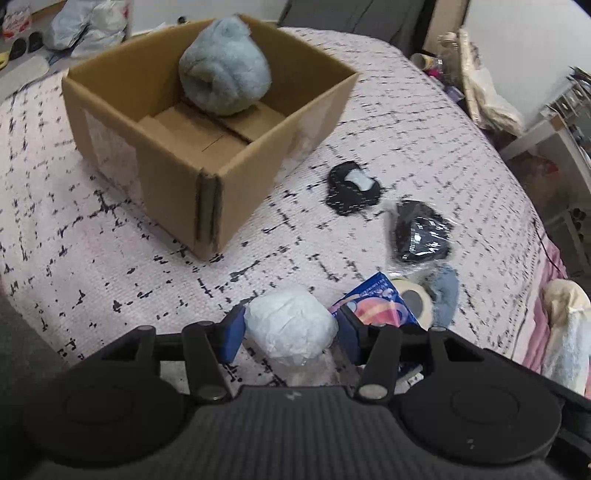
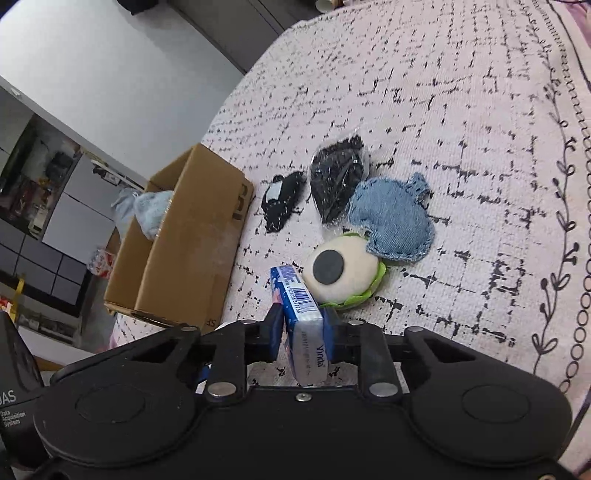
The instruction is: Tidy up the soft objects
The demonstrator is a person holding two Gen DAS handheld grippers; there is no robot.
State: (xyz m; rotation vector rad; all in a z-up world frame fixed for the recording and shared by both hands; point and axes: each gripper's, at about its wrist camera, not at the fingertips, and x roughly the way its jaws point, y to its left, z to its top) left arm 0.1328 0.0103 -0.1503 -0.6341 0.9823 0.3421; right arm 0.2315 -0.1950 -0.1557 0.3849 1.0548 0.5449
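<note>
My left gripper (image 1: pixel 291 330) is shut on a white wrapped soft ball (image 1: pixel 290 326), held just above the bedspread in front of the cardboard box (image 1: pixel 177 173). A grey-blue plush (image 1: pixel 225 70) sits inside the box, also seen from the right wrist (image 2: pixel 151 210). My right gripper (image 2: pixel 303 328) is shut on a blue tissue pack (image 2: pixel 303 325), which also shows in the left wrist view (image 1: pixel 376 306). On the bed lie a cream eye-shaped plush (image 2: pixel 340 271), a denim pad (image 2: pixel 395 218), a black bagged item (image 2: pixel 338 181) and a small black piece (image 2: pixel 282 199).
The box (image 2: pixel 192 251) stands on a white bedspread (image 2: pixel 424 92) with black check marks. Bags and clutter lie beyond the bed's far edge (image 1: pixel 88 26). A shelf unit (image 1: pixel 554 140) stands to the right.
</note>
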